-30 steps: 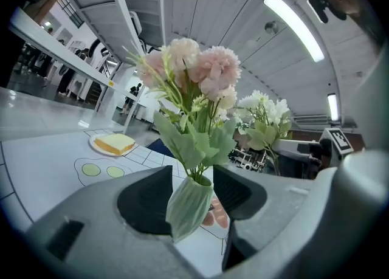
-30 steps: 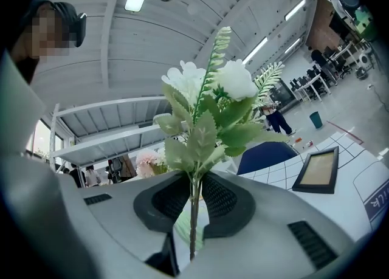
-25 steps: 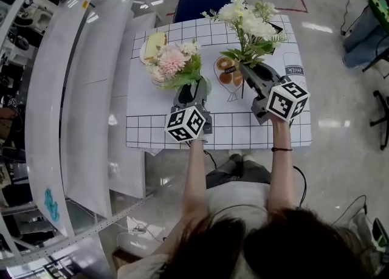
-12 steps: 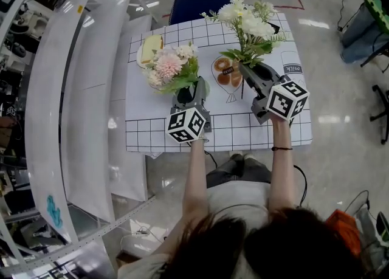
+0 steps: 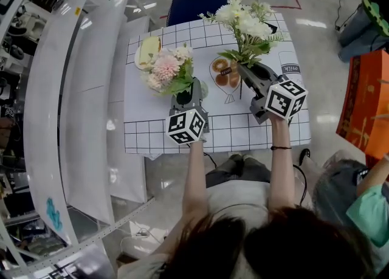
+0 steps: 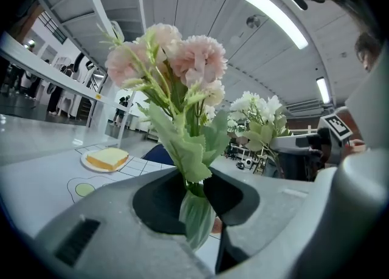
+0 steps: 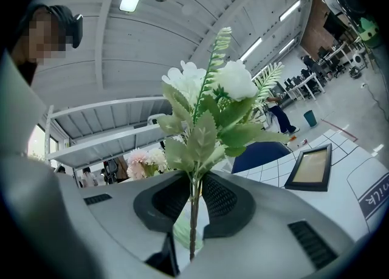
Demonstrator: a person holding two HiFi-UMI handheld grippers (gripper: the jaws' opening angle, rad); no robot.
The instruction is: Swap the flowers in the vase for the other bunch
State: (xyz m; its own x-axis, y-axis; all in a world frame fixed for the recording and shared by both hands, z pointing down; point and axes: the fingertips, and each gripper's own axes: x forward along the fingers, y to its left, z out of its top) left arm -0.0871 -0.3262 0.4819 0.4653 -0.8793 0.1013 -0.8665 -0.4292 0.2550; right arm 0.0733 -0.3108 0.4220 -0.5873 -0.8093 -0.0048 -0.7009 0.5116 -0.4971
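A pink flower bunch (image 5: 165, 65) (image 6: 176, 65) stands upright in a pale green glass vase (image 6: 197, 220) on the gridded table (image 5: 152, 132). My left gripper (image 5: 187, 89) (image 6: 194, 189) points level at it. Its jaws are closing, and the dark pads touch the stems just above the vase mouth. My right gripper (image 5: 243, 68) (image 7: 193, 202) is shut on the thin stem of the white flower bunch (image 5: 246, 22) (image 7: 209, 107). It holds that bunch upright above the table, to the right of the vase.
A plate with a yellow sandwich (image 5: 148, 51) (image 6: 106, 159) lies at the back left. Round brown pastries (image 5: 223, 71) sit between the two bunches. A black-framed tablet (image 7: 310, 167) lies at the far right. A blue chair (image 5: 200, 1) stands behind the table, white shelving (image 5: 73, 89) at the left.
The left jaws have narrowed from wide apart onto the pink bunch's stems. The right gripper and white bunch are still. A person and an orange object have entered at the right edge.
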